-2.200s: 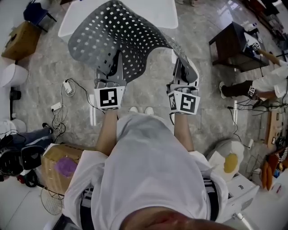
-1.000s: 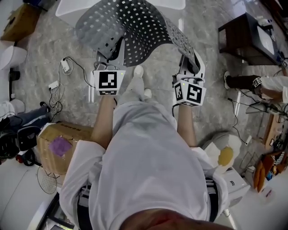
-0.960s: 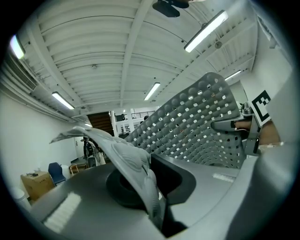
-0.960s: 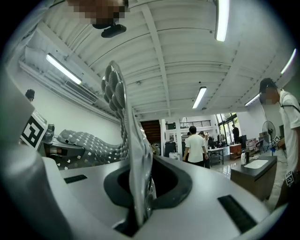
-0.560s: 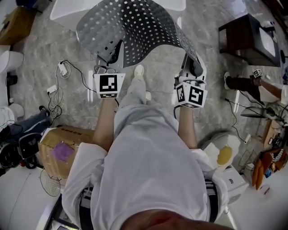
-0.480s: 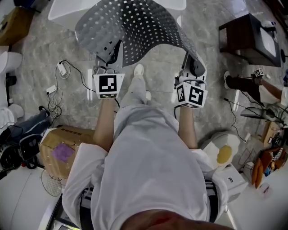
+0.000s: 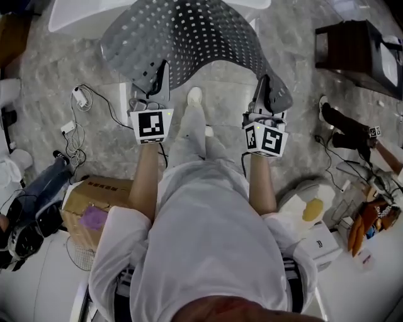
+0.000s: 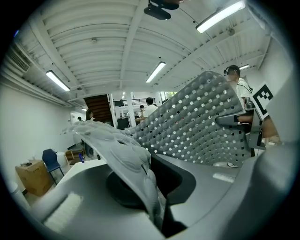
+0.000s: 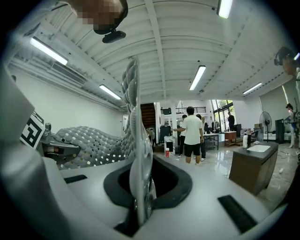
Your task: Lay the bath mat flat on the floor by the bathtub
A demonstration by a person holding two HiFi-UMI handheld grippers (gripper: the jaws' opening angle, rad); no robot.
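The grey perforated bath mat hangs arched between both grippers, above the marble floor and over the edge of the white bathtub. My left gripper is shut on the mat's near left corner; in the left gripper view the mat's edge runs up out of the pinched jaws and the sheet spreads to the right. My right gripper is shut on the near right corner; the mat edge stands upright from its jaws.
The person's foot is on the floor between the grippers. Cables and a charger lie to the left, a cardboard box behind them. A dark wooden table and another person's shoe are on the right.
The person has stepped forward, one leg and shoe now out between the grippers. Both grippers keep hold of the mat, which has come closer to the tub.
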